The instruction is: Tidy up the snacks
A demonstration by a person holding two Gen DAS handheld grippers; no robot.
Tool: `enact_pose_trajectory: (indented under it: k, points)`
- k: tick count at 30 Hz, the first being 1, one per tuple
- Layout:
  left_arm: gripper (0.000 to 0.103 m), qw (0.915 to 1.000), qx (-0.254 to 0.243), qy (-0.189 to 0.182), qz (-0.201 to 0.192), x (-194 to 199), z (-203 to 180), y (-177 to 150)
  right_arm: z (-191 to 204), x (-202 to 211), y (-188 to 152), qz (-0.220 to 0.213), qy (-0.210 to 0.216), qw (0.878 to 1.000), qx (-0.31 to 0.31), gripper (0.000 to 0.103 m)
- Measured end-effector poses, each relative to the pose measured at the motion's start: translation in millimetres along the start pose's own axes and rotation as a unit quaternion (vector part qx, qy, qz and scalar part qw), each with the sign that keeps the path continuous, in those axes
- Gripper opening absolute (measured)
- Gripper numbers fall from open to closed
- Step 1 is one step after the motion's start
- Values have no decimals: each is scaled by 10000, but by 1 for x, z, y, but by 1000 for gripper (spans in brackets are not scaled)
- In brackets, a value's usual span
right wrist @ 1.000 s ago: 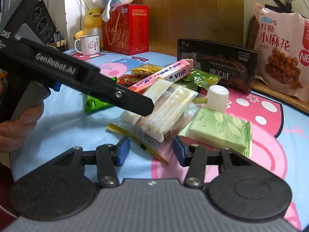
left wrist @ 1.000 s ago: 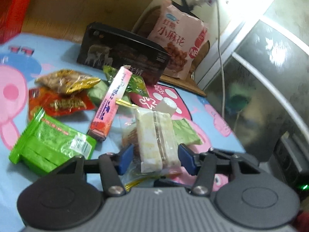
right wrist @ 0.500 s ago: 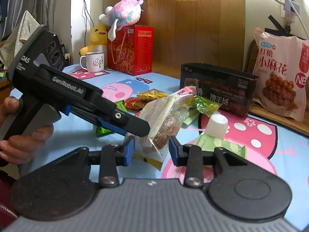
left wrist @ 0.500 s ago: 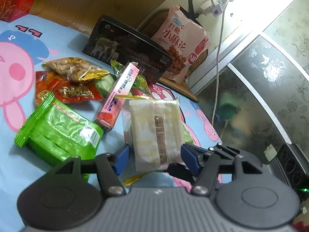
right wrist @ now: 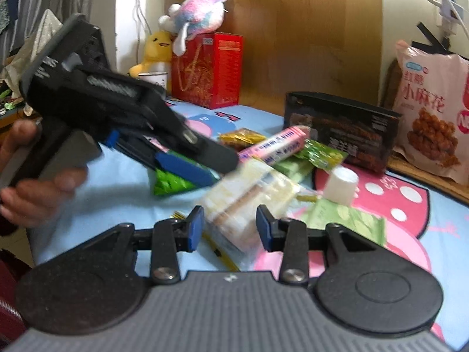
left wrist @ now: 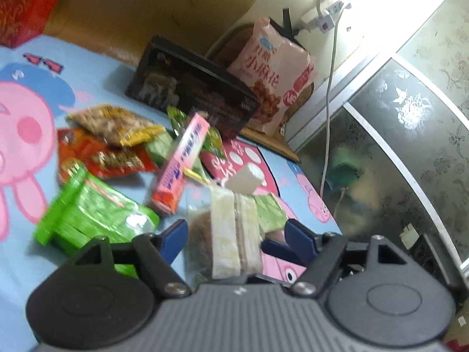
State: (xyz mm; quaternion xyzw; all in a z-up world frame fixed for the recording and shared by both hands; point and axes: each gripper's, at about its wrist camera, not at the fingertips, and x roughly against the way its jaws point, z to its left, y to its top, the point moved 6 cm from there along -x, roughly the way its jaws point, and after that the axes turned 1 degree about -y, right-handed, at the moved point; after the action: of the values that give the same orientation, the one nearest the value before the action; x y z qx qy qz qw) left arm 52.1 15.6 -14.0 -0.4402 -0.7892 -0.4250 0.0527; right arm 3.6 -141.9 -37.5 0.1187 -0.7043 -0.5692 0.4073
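Left gripper (left wrist: 233, 236) jaws just opening, now wide; wafer pack (left wrist: 234, 234) lies between blue pads, gap either side. Right gripper (right wrist: 230, 228) narrower, pads touching same wafer pack (right wrist: 249, 202); grip looks pinched, though blurred. Pack on blue cartoon cloth (right wrist: 117, 202), near white cylinder (right wrist: 341, 184), pink box (right wrist: 272, 146) behind it, green packet (left wrist: 93, 217) to left-wrist view's left. Hand (right wrist: 38, 193) grips left gripper's handle.

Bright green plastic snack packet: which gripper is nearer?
Left. The left gripper, jaws just opening around the clear-wrapped sandwich cakes, sits beside the green packet; the right gripper grips those cakes farther away.
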Motion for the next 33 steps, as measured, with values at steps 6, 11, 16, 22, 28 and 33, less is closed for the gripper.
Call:
enact_pose_trajectory:
  k: [6, 11, 16, 22, 28, 33]
  points:
    - [72, 9998, -137, 19, 122, -7, -5, 5, -15, -2, -17, 246, -185, 9993, -219, 55]
    - [60, 9979, -358, 317, 438, -31, -10, -4, -10, -11, -22, 330, -10, 9991, -258, 55]
    - [53, 9980, -265, 439, 362, -26, -6, -8, -3, -21, -20, 217, -60, 9997, -130, 52]
    - [48, 9990, -379, -231, -4, 0, -36, 21, -11, 0, -4, -280, -82, 9987, -429, 47]
    - [43, 9960, -842, -279, -62, -16, -65, 64, -31, 0, 39, -663, -252, 9969, -329, 42]
    - [50, 9992, -387, 49, -121, -18, -28, 81, -46, -19, 50, -516, -147, 9976, -446, 41]
